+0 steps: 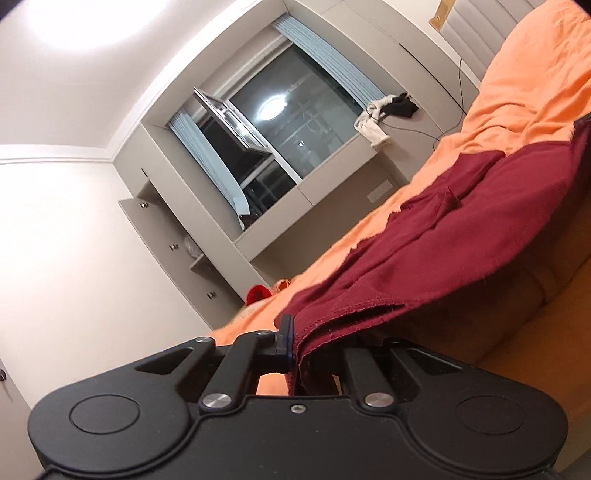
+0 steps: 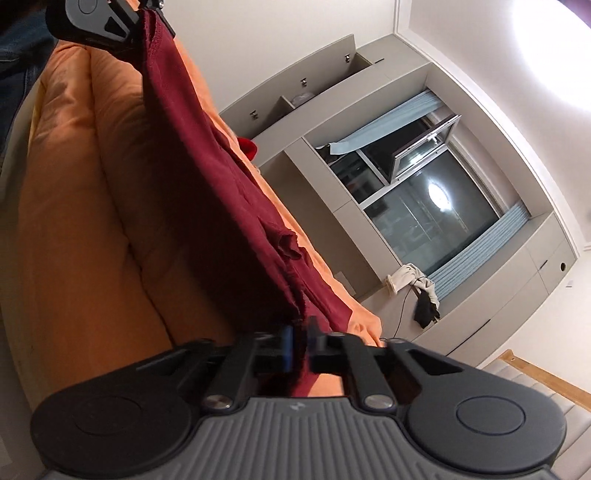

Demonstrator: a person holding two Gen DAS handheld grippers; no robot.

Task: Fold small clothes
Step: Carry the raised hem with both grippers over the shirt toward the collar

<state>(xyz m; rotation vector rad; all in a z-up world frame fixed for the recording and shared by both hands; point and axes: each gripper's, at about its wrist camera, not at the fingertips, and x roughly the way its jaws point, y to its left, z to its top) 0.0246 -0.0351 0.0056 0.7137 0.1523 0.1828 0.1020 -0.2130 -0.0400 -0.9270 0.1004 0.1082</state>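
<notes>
A dark red garment [image 1: 461, 229] is stretched between my two grippers above an orange bedspread [image 1: 528, 88]. My left gripper [image 1: 301, 343] is shut on one hemmed edge of the garment. My right gripper [image 2: 300, 343] is shut on the opposite edge of the same garment [image 2: 207, 184]. In the right wrist view the left gripper [image 2: 144, 22] shows at the top left, clamped on the cloth's far end. The garment hangs taut and tilted, with a small fold [image 2: 288, 243] near its middle.
The orange bedspread [image 2: 81, 221] covers the bed below. A grey window unit [image 1: 266, 122] with an open pane stands beyond. White and black clothes [image 1: 388, 110] lie on its ledge, with a cable. A red item [image 1: 258, 293] lies at the bed's far end.
</notes>
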